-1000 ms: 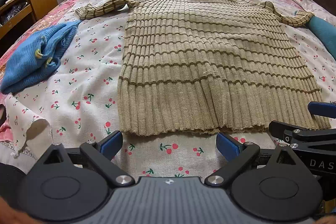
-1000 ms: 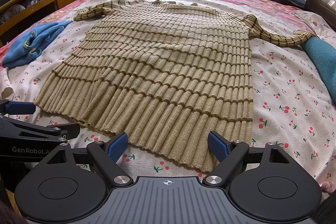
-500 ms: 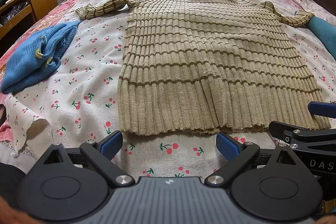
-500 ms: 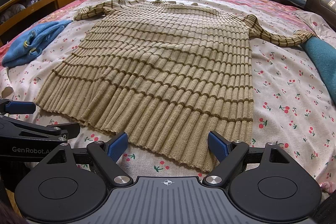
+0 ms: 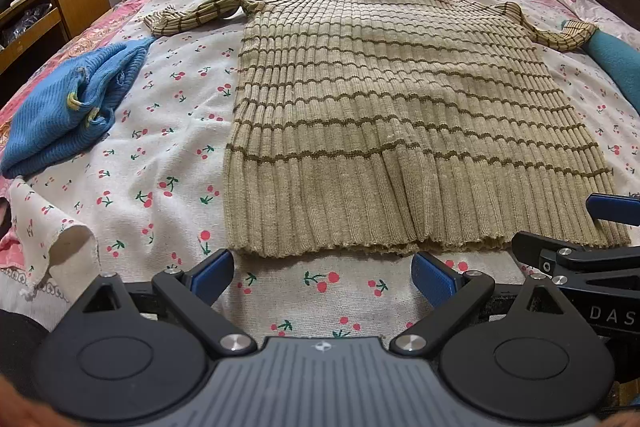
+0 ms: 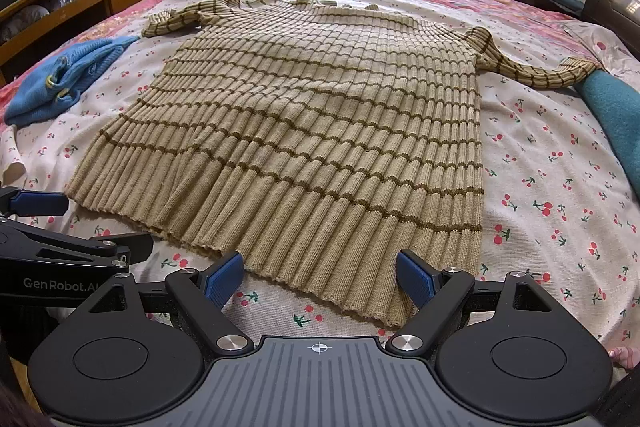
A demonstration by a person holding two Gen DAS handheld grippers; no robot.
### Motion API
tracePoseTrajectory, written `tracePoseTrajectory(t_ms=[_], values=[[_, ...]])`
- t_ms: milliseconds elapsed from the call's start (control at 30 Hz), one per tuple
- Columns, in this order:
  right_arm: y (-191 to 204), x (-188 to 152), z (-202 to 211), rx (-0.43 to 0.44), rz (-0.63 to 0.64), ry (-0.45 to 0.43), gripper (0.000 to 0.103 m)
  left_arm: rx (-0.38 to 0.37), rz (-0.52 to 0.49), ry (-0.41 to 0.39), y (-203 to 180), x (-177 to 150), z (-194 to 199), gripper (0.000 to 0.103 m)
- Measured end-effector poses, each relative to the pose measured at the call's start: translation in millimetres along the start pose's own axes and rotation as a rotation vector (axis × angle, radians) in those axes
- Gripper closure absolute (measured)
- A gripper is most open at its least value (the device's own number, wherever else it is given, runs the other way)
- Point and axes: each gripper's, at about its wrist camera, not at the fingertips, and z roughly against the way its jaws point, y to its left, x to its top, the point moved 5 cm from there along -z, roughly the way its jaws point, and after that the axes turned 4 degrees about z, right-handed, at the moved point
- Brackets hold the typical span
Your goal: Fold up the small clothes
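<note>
While the sweater point(image 5: 384, 131) lies flat on the bed point(image 5: 168, 131), both hand-held grippers, left point(image 5: 322, 273) and right point(image 6: 319, 277), gape wide and empty just short of its hem. Blue knitwear point(image 5: 64, 115) sits left; a teal cloth point(image 6: 616, 115) touches the right sleeve.

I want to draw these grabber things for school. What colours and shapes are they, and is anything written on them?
The left gripper and right gripper look alike: black angular arms with silver screws, round black discs either side, a grey ribbed plate in the middle, and ridged blue pads on the fingertips. From the side, one body reads "GenRobot.AI" in white, the other shows "DAS". No cables or sleeves show.
</note>
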Motion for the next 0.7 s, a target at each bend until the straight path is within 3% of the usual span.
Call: tracePoseTrajectory(t_ms=[700], values=[[-0.1, 0.0, -0.1, -0.001, 0.002, 0.001, 0.018, 0.0, 0.003, -0.002, 0.2, -1.6, -1.2, 0.003]])
